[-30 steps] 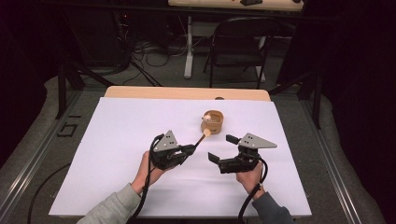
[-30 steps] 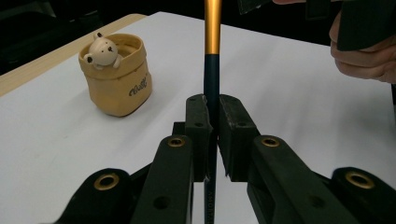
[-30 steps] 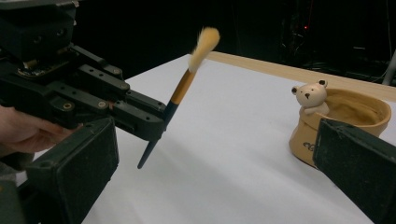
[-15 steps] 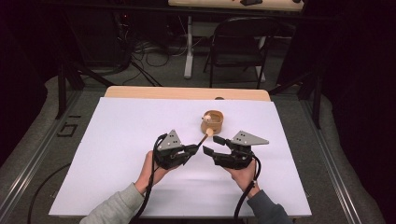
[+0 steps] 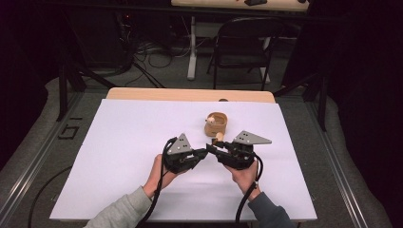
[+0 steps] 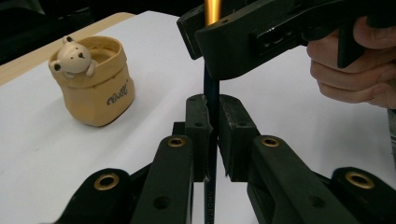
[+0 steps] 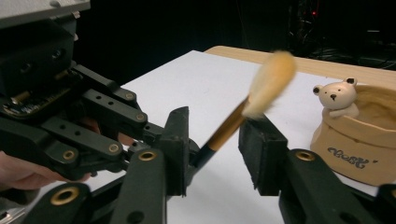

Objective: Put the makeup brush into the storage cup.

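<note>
While our left tool (image 5: 202, 154) pinches the dark handle of the brush (image 6: 209, 100) with its jaws pressed tight on it, the brush points up and away from that tool, its pale bristle tip (image 7: 271, 84) out past the jaws. Just to the right, our right tool (image 5: 214, 151) has come in nose to nose with the left one; its jaws have just been closing and now stand partly spread around the brush's gold ferrule (image 7: 226, 130), one pad at the handle, the other apart from it. Beyond both tools, the tan pot (image 5: 216, 124) with the little bear on its rim sits on the white desk (image 5: 119, 142).

We judge this a handover, and the risks lie there. If the left tool lets go before the right one bites, the brush drops onto the desk. If the right tool closes off-centre, it may pry the brush sideways or crush the bristles.
</note>
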`<state>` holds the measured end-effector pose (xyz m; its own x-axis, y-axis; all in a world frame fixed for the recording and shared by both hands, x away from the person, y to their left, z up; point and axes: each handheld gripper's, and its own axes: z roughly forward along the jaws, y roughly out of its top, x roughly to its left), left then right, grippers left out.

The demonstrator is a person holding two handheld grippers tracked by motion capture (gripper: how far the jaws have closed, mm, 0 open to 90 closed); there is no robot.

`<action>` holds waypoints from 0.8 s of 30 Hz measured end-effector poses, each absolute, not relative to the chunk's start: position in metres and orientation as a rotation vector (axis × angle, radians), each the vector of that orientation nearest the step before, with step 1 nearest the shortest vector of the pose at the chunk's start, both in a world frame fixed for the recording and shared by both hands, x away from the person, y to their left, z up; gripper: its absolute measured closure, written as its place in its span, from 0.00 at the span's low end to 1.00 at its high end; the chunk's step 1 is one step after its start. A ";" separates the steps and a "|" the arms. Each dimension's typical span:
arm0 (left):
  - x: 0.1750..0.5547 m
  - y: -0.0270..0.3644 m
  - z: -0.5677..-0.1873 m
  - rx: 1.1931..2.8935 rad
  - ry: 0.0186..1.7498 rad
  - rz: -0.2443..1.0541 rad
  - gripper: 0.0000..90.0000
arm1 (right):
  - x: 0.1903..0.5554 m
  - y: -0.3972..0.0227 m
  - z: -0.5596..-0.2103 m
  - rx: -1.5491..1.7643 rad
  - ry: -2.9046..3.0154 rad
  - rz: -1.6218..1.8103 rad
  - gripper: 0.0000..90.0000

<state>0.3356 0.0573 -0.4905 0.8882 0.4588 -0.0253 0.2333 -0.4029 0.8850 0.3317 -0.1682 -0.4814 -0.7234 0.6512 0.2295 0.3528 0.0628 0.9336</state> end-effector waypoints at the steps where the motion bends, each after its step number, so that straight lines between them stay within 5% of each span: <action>1: 0.335 0.056 -0.491 2.004 0.504 0.268 0.92 | 0.331 -0.168 -0.481 1.017 2.087 1.716 0.74; 6: 0.335 0.054 -0.493 1.996 0.503 0.268 0.92 | 0.330 -0.171 -0.480 1.023 2.060 1.746 0.86; 8: 0.335 0.053 -0.493 1.982 0.514 0.270 1.00 | 0.329 -0.171 -0.479 1.012 2.049 1.745 0.91; 12: 0.335 0.052 -0.493 1.987 0.502 0.258 0.98 | 0.327 -0.171 -0.477 0.974 2.063 1.743 0.92; 16: 0.336 0.055 -0.494 2.001 0.509 0.235 0.81 | 0.324 -0.172 -0.472 0.947 2.042 1.718 0.92; 21: 0.336 0.064 -0.496 2.024 0.557 0.270 0.40 | 0.324 -0.173 -0.470 0.933 2.054 1.665 0.92; 24: 0.335 0.072 -0.500 2.029 0.580 0.274 0.25 | 0.323 -0.173 -0.468 0.906 2.056 1.644 0.92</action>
